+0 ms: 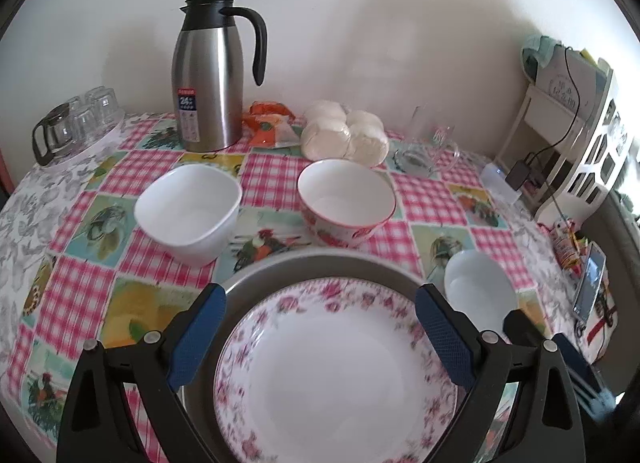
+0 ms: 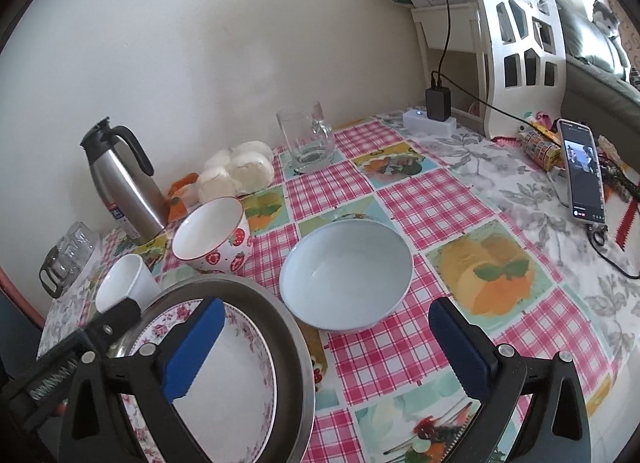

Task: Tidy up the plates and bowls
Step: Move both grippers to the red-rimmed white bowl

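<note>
Between wide left gripper fingers: floral plate on metal tray. Ahead of wide, empty right gripper: pale bowl.

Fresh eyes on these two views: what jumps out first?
The floral plate sitting in a grey metal pan, right under the open left gripper. Behind it stand three bowls: a white one at left, a strawberry bowl in the middle, a pale blue bowl ahead of the open right gripper. A steel flask stands by the wall.

Floral plate on tray; 3 bowls beyond
</note>
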`<control>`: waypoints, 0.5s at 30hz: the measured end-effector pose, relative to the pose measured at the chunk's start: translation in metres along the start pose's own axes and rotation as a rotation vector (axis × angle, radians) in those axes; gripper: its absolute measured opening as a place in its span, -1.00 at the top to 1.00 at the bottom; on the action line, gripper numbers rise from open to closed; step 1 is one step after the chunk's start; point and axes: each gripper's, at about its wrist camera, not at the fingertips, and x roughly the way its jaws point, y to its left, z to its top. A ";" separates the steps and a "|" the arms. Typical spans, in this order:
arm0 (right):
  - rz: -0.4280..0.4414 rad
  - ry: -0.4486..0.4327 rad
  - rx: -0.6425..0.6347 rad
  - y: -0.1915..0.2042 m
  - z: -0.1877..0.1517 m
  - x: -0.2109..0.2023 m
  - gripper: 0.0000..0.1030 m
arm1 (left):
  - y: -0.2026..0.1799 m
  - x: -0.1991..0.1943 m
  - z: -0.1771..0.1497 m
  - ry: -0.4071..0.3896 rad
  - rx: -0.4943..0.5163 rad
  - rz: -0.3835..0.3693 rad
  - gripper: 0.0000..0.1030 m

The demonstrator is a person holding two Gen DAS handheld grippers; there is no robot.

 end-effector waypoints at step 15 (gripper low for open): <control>0.024 -0.043 -0.053 0.029 0.043 0.018 -1.00 | 0.018 0.029 0.041 -0.002 -0.096 -0.035 -0.86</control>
